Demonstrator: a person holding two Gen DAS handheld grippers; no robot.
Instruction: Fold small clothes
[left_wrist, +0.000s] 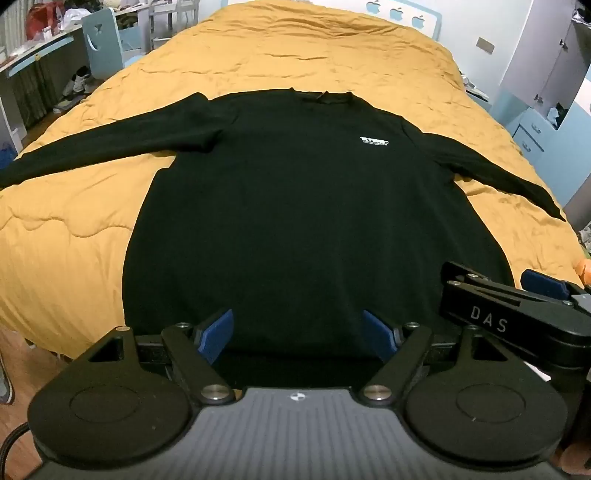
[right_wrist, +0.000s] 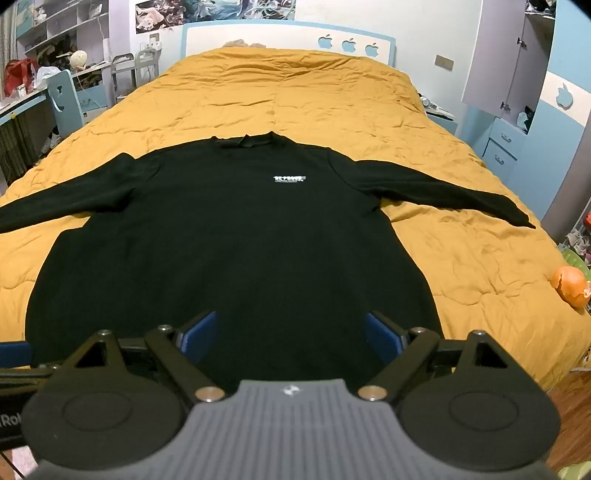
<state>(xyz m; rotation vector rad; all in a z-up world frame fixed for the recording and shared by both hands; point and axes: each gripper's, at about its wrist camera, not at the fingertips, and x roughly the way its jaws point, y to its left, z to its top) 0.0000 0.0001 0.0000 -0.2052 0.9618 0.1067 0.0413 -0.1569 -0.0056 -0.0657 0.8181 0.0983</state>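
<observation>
Sweater (left_wrist: 295, 206) flat on quilt (left_wrist: 74, 221), hem between spread fingers (left_wrist: 216, 334).

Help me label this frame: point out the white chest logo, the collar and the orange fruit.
white chest logo (right_wrist: 290, 179), right wrist view, its middle.
collar (right_wrist: 246, 140), right wrist view, front edge.
orange fruit (right_wrist: 570, 286), right wrist view, its skin.

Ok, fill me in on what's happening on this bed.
A black long-sleeved top lies flat on the mustard quilt, front up, sleeves spread, not yet folded. The left gripper and right gripper, each held by a person, hang open above its hem, holding nothing. An orange fruit sits near the quilt's right edge.
</observation>
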